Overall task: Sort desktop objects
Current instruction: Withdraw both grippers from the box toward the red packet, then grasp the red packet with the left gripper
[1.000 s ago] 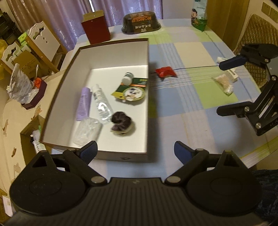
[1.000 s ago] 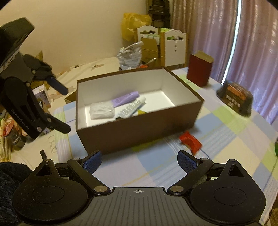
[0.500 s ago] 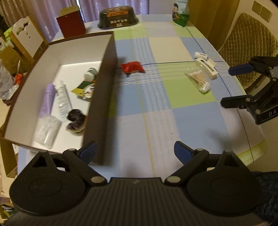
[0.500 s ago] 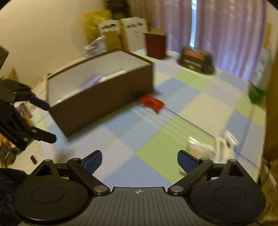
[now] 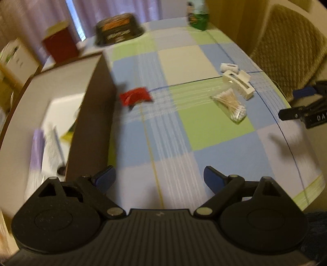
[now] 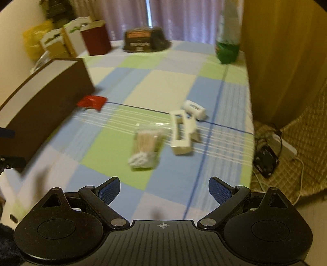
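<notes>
A brown box [image 5: 90, 114] with a white inside stands at the left of the checked tablecloth and holds a purple tube [image 5: 37, 147] and other blurred items. Beside its right wall lies a red packet [image 5: 136, 96] [image 6: 92, 101]. Further right lie a bag of cotton swabs [image 5: 230, 104] [image 6: 146, 144], a white hair clip [image 5: 238, 81] [image 6: 181, 131] and a small white tube [image 5: 229, 66] [image 6: 194, 109]. My left gripper [image 5: 159, 178] is open over the near cloth. My right gripper [image 6: 164, 189] is open, short of the swabs, and shows at the right edge [image 5: 296, 102] of the left wrist view.
At the far end of the table stand a dark red box [image 5: 60, 46] [image 6: 96, 40], a black tin [image 5: 118, 28] [image 6: 143, 40] and a green bottle [image 5: 197, 15] [image 6: 227, 38]. A woven chair [image 5: 286, 47] sits past the right table edge, with cables on a seat [image 6: 269, 151].
Both views have swung right, away from the box and toward the swabs, clip and tube. Both grippers stay open and hold nothing.
</notes>
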Demonstrator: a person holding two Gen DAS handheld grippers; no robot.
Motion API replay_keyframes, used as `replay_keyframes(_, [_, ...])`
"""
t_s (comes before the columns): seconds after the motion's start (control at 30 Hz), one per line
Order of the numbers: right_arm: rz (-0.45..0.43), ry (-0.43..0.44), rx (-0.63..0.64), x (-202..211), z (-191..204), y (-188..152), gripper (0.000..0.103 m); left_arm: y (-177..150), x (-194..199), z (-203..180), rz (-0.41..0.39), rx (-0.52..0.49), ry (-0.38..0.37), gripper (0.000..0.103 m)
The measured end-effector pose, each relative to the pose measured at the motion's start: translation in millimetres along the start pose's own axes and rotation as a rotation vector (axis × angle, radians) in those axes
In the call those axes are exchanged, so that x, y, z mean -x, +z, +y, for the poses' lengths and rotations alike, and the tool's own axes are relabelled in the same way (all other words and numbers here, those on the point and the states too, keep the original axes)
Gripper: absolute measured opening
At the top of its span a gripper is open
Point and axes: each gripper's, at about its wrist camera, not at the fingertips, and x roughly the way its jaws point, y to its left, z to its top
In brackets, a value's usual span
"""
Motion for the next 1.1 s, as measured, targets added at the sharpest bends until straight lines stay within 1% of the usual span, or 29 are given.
replay_keyframes(0.07, [0.007,-0.011,-0.014,-2,-9,0,0.096,12,-10,-4,-0.003,-0.11,0.008,0.089])
replay_keyframes(0.13, [0.015,-0.021,-0.028,-5,-15,0,0.096,28,-21,-8,-0.017,-0.259,0.017,0.089])
replay_keyframes(0.17, [0.02,-0.024,-0.037,-8,-17,1,0.096,34,-25,-10,-0.019,-0.322,0.026,0.087])
replay_keyframes(0.3, [0.038,-0.033,-0.083,-14,-30,-1,0.096,62,-46,-13,-0.037,-0.648,0.05,0.086])
replay_keyframes(0.33, [0.044,-0.035,-0.096,-14,-32,-2,0.096,69,-52,-13,-0.038,-0.725,0.051,0.083])
replay_keyframes(0.37, [0.05,-0.038,-0.11,-16,-34,-2,0.096,77,-58,-12,-0.024,-0.779,0.034,0.083])
replay_keyframes(0.43, [0.062,-0.044,-0.14,-19,-38,-3,0.096,93,-73,-8,0.013,-0.848,-0.023,0.082])
replay_keyframes(0.5, [0.076,-0.051,-0.176,-22,-43,-6,0.096,113,-97,-2,0.091,-0.898,-0.075,0.067])
replay_keyframes(0.53, [0.081,-0.055,-0.191,-23,-45,-7,0.096,122,-109,0,0.136,-0.916,-0.094,0.057])
replay_keyframes(0.57, [0.086,-0.059,-0.206,-24,-47,-7,0.096,129,-121,1,0.179,-0.928,-0.103,0.051])
replay_keyframes(0.67, [0.095,-0.073,-0.249,-25,-55,-9,0.096,143,-151,5,0.276,-0.97,-0.123,0.048])
replay_keyframes(0.73, [0.1,-0.083,-0.278,-26,-62,-10,0.096,148,-165,8,0.335,-0.98,-0.138,0.046])
replay_keyframes(0.8, [0.104,-0.092,-0.308,-26,-68,-11,0.096,151,-178,10,0.391,-0.977,-0.158,0.039])
replay_keyframes(0.83, [0.107,-0.098,-0.322,-26,-71,-11,0.096,152,-183,12,0.409,-0.959,-0.168,0.035])
replay_keyframes(0.9, [0.113,-0.108,-0.344,-27,-78,-12,0.096,153,-192,14,0.442,-0.923,-0.184,0.034])
replay_keyframes(0.97, [0.107,-0.114,-0.359,-28,-84,-10,0.096,153,-196,16,0.44,-0.892,-0.164,0.024])
replay_keyframes(1.0, [0.102,-0.113,-0.36,-28,-86,-9,0.096,153,-196,17,0.441,-0.857,-0.167,0.024])
replay_keyframes(1.03, [0.095,-0.109,-0.359,-28,-88,-7,0.096,153,-195,18,0.441,-0.823,-0.171,0.02])
replay_keyframes(1.1, [0.074,-0.107,-0.352,-28,-91,-2,0.096,148,-188,20,0.435,-0.753,-0.2,0.017])
